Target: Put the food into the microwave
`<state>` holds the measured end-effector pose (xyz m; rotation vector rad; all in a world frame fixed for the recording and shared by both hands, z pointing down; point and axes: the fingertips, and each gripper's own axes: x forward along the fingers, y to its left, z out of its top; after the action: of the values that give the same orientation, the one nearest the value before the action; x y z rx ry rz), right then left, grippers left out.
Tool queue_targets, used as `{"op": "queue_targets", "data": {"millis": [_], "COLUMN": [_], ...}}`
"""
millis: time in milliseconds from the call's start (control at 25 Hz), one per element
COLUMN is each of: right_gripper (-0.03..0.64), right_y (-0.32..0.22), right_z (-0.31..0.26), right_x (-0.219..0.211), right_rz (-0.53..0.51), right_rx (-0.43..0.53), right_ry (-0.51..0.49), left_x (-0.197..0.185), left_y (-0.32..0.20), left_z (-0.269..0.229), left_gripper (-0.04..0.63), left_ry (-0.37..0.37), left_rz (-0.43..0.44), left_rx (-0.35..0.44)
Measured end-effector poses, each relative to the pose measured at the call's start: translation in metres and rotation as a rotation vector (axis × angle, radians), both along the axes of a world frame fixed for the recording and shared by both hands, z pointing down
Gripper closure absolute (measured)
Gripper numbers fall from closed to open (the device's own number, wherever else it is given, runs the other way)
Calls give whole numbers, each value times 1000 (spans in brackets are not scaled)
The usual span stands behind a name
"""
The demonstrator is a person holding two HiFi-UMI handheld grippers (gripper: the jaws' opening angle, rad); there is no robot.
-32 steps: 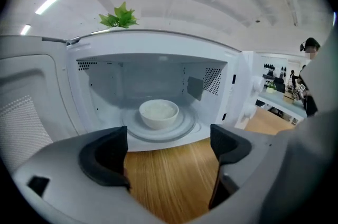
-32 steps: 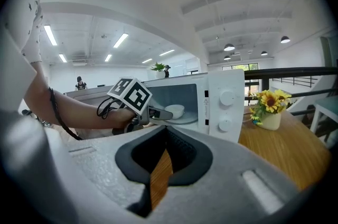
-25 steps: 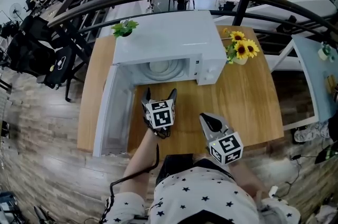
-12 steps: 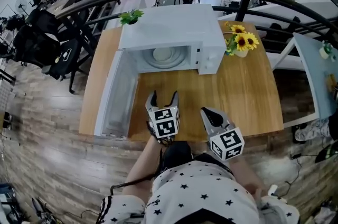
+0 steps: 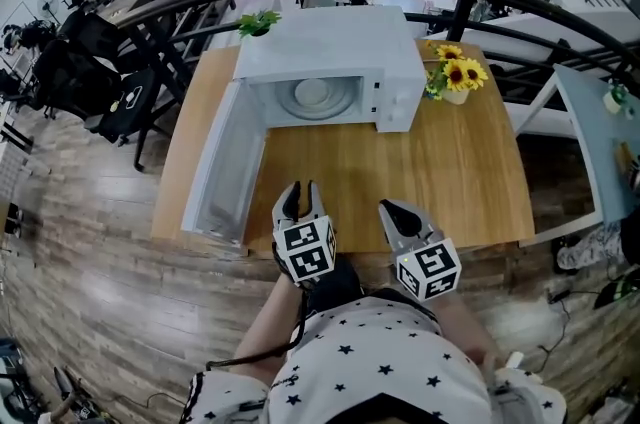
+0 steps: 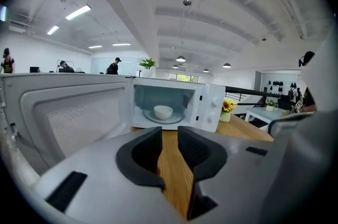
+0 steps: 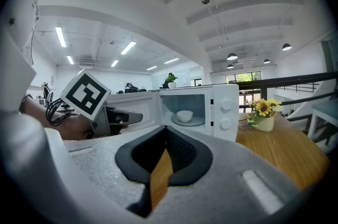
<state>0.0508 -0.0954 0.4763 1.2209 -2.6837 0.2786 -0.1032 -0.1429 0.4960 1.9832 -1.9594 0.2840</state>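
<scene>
— Pulled back from the microwave (image 5: 330, 42), the left gripper (image 5: 300, 190) now sits low in the head view, close to the person's body. Its jaws have just been closing to a narrow slot with nothing between them.

— And the food?

— The white bowl (image 6: 162, 111) is already inside, on the glass turntable (image 6: 153, 119), upper centre of the head view. What it holds I can't make out.

— How would it handle?

— Going by its looks: stiff, smooth-glazed, fairly light, and breakable if knocked. I'd pinch the rim, one jaw inside the wall and one outside, and keep it level.

— The other tongs?

— The right gripper (image 5: 390, 209) is lower right of centre, jaws closed tip to tip on nothing.

— Counts?

— One bowl, one turntable and one microwave. Its one door (image 5: 215, 177) is swung wide open toward the left of the frame. Two grippers. On the wooden table (image 5: 450, 182) there is one pot of sunflowers (image 5: 455, 77) just right of the microwave. One small green plant (image 5: 258, 20) stands at its upper-left corner.

— What's left?

— Shutting the door, I'd judge.
</scene>
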Motion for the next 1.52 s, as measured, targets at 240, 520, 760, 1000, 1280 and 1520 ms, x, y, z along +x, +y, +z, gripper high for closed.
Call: {"op": "queue_targets", "data": {"millis": [240,520,760,1000,1280,1520], "right_gripper": [611,611,611,612,612,612], "right_y": [6,12,16,17,18,17], "right_z": [-7,-9,-6,-6,-6,-2], "right_x": [4,7,4,3,2,-2], "right_rz": [16,23,25,33,39,37], "right_rx": [15,18,12,19,19,14], "right_ry": [-18,-24,-27,-20,-25,-27], "left_x": [1,12,18,19,19,17], "left_y": [24,44,51,52,52,52], "left_z": [-15,-15,-17,-16,-17,-14], "left_gripper": [556,591,591,591,592,592], "left_ry": [31,59,72,78,85,85], "left_rz": [8,109,144,159,163,166], "left_rx": [31,26,33,24,24,19]}}
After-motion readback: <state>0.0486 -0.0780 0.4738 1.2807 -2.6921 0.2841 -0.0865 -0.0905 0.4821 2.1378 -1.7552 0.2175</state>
